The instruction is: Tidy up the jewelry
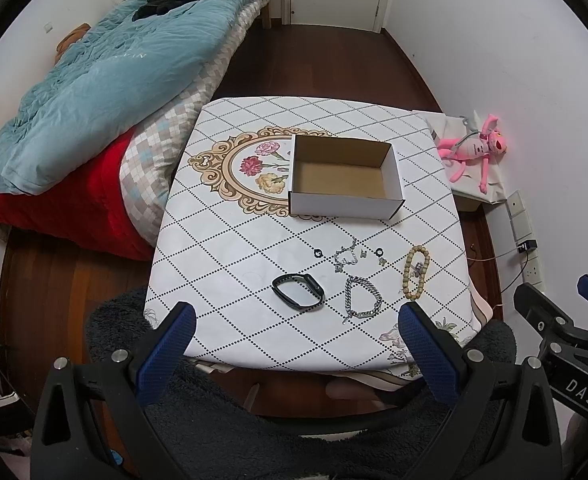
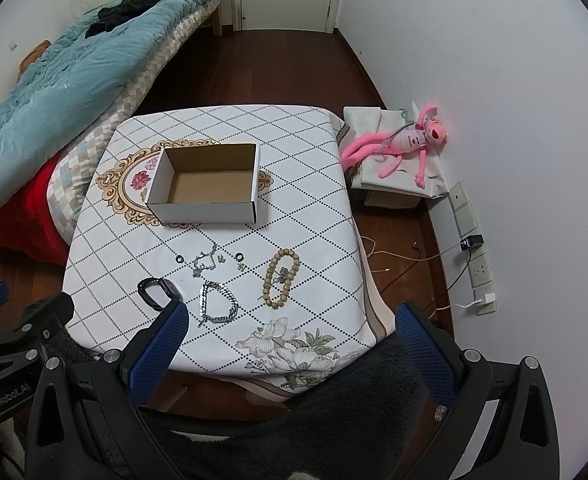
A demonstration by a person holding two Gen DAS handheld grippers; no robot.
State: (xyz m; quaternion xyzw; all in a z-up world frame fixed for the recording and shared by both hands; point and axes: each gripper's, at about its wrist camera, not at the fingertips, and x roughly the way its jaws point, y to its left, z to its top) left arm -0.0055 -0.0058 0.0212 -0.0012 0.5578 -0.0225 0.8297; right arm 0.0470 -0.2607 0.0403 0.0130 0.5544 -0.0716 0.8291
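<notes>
Beside a bed (image 1: 93, 92) stands a table (image 1: 229, 240) carrying an empty cardboard box (image 1: 344, 176). Nearer lie a black band (image 1: 298, 291), a silver chain bracelet (image 1: 361, 299), a wooden bead bracelet (image 1: 417, 272) and small charms (image 1: 348, 258). Left gripper (image 1: 294, 356) and right gripper (image 2: 291, 350) hover with jaws spread wide, holding nothing.

"DAS" stands in white letters on the black body of the right gripper (image 1: 582, 386), seen at the near right of the left wrist view. "GenRobot.AI" stands in white on the black body of the left gripper (image 2: 5, 402), at the near left of the right wrist view. Faint lettering on the blue quilt (image 1: 133, 58) is too blurred to read.
</notes>
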